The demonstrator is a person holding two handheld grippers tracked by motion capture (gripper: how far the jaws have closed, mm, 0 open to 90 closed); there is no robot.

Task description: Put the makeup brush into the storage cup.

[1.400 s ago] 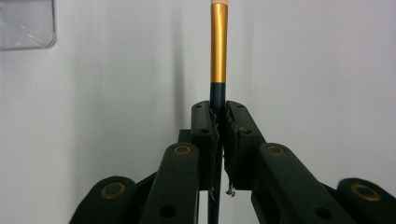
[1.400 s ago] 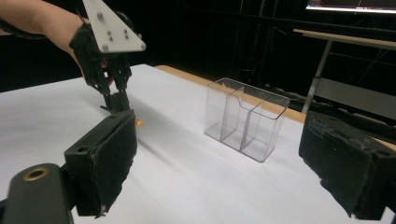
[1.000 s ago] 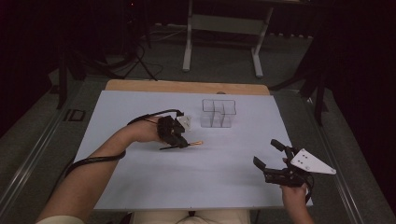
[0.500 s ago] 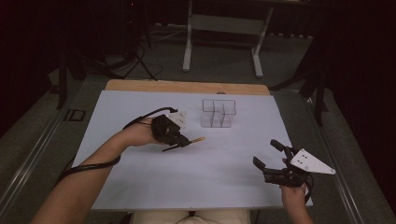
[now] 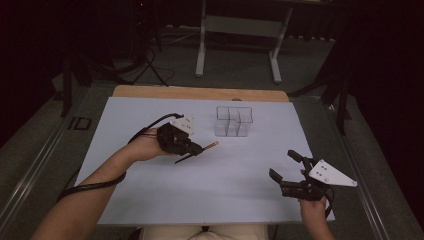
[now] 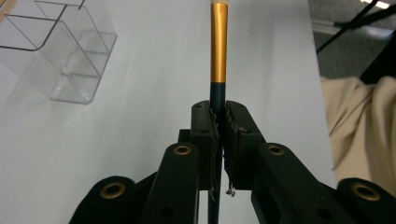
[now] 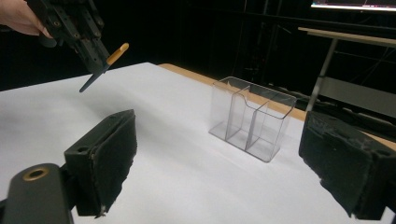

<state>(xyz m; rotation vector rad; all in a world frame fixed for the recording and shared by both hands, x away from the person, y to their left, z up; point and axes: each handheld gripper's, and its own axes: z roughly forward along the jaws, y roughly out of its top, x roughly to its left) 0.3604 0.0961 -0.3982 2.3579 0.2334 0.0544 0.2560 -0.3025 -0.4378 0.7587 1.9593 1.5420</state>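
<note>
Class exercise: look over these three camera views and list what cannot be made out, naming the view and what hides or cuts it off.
1. Slim black-and-gold stick, left gripper view: its far tip is cut off by the top edge; its lower part is hidden between the left gripper's jaws.
2. What the stick is: too small in the high view.
3. Clear plastic compartment box, left gripper view: cut off by the top and left edges.
4. Right gripper, high view: the grey three-cornered plate partly covers it.

On the table [image 5: 125,200], the left tongs [image 5: 192,150] sit near the organizer [image 5: 233,121], right tongs [image 5: 285,170] well apart.
</note>
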